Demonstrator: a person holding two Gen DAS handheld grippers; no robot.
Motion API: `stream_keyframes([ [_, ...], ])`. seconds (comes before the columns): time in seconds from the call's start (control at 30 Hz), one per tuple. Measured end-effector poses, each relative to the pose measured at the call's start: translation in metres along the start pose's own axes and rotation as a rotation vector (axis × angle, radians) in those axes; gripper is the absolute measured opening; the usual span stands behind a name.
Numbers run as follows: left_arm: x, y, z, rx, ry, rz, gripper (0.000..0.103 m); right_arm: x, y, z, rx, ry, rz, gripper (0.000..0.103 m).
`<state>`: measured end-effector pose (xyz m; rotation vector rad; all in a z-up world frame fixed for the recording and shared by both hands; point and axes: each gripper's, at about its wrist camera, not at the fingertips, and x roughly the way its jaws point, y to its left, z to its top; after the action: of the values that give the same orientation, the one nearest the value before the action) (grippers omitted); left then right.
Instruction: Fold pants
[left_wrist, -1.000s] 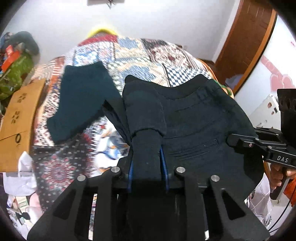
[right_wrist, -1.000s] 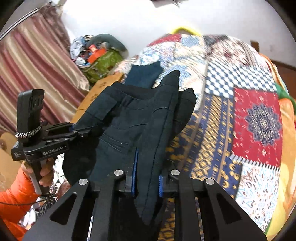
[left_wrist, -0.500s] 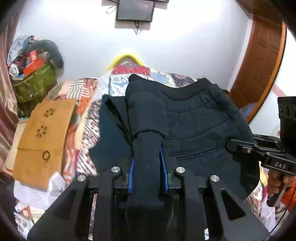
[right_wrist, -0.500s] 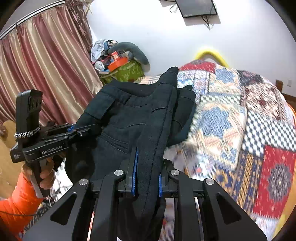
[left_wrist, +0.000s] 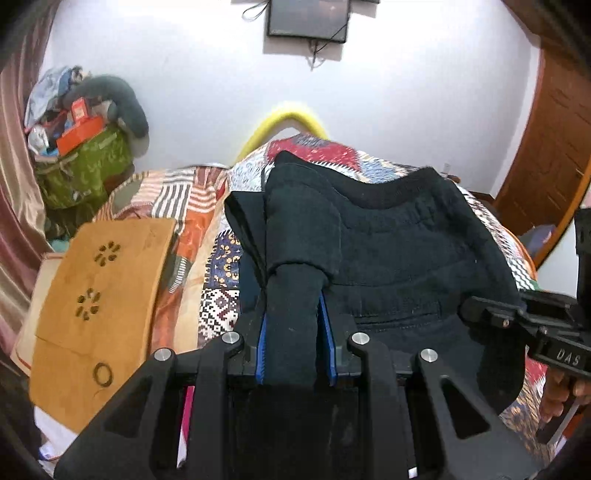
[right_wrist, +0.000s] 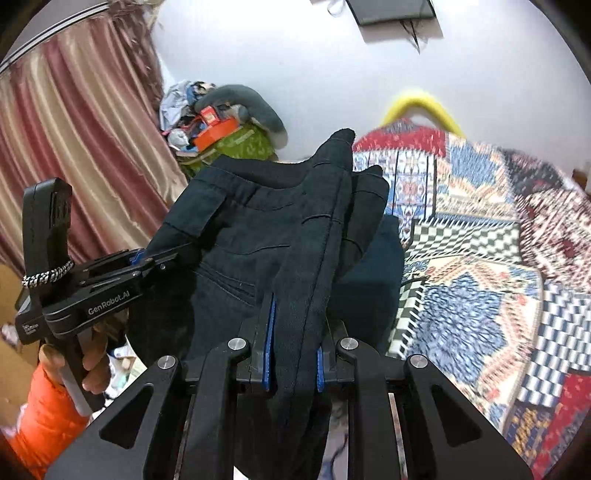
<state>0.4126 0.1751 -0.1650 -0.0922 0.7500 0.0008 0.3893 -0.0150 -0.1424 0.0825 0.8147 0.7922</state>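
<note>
Dark navy pants (left_wrist: 399, 254) hang stretched between my two grippers, held up above the patchwork bedspread (left_wrist: 218, 302). My left gripper (left_wrist: 295, 332) is shut on a bunched fold at one waistband corner. My right gripper (right_wrist: 293, 343) is shut on the other side of the pants (right_wrist: 266, 236). Each gripper shows in the other's view: the right one (left_wrist: 517, 317) at the right edge, the left one (right_wrist: 140, 266) at the left. The legs of the pants hang below, mostly hidden.
A brown cardboard piece (left_wrist: 96, 302) lies left of the bed. A green bag with clutter (left_wrist: 85, 170) stands in the far left corner by a curtain (right_wrist: 74, 155). A wooden door (left_wrist: 554, 147) is at the right. A yellow headboard arch (right_wrist: 421, 103) is at the wall.
Both grippers have risen and tilted up with the pants; the view now takes in the wall and the screen on it. The pants have lifted off the bedspread.
</note>
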Motion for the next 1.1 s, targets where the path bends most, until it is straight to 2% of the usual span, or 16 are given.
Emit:
stream_keyframes([
  [0.17,0.069,0.019,-0.008,-0.035,0.078,0.01,0.024,0.057,-0.024,0.007,0.003,0.076,-0.025,0.015],
  [0.33,0.134,0.033,-0.035,-0.082,0.213,-0.014,0.026,0.105,-0.046,0.001,-0.031,0.178,-0.095,0.015],
  [0.4,0.147,0.036,-0.044,-0.089,0.234,-0.012,0.03,0.113,-0.051,-0.001,-0.046,0.201,-0.121,0.016],
  [0.47,0.147,0.036,-0.047,-0.09,0.216,-0.014,0.034,0.111,-0.052,-0.002,-0.057,0.202,-0.122,0.02],
  [0.53,0.14,0.034,-0.047,-0.083,0.204,0.003,0.038,0.107,-0.05,-0.002,-0.075,0.216,-0.15,0.026],
  [0.6,0.133,0.032,-0.046,-0.059,0.216,0.044,0.04,0.1,-0.043,-0.002,-0.095,0.223,-0.18,0.026],
  [0.67,0.119,0.026,-0.042,-0.018,0.22,0.06,0.042,0.092,-0.037,-0.001,-0.105,0.227,-0.208,0.035],
  [0.77,0.088,0.023,-0.035,-0.008,0.19,0.061,0.054,0.068,-0.024,-0.002,-0.124,0.188,-0.215,0.048],
  [0.9,0.034,0.014,-0.026,-0.008,0.126,0.084,0.064,0.027,-0.001,0.002,-0.143,0.125,-0.217,0.049],
  [1.0,-0.019,0.008,-0.02,-0.038,0.062,0.106,0.065,-0.013,0.019,0.006,-0.14,0.06,-0.195,0.049],
  [1.1,-0.078,-0.002,-0.017,-0.037,-0.012,0.085,0.065,-0.061,0.043,0.009,-0.152,-0.031,-0.172,0.049],
])
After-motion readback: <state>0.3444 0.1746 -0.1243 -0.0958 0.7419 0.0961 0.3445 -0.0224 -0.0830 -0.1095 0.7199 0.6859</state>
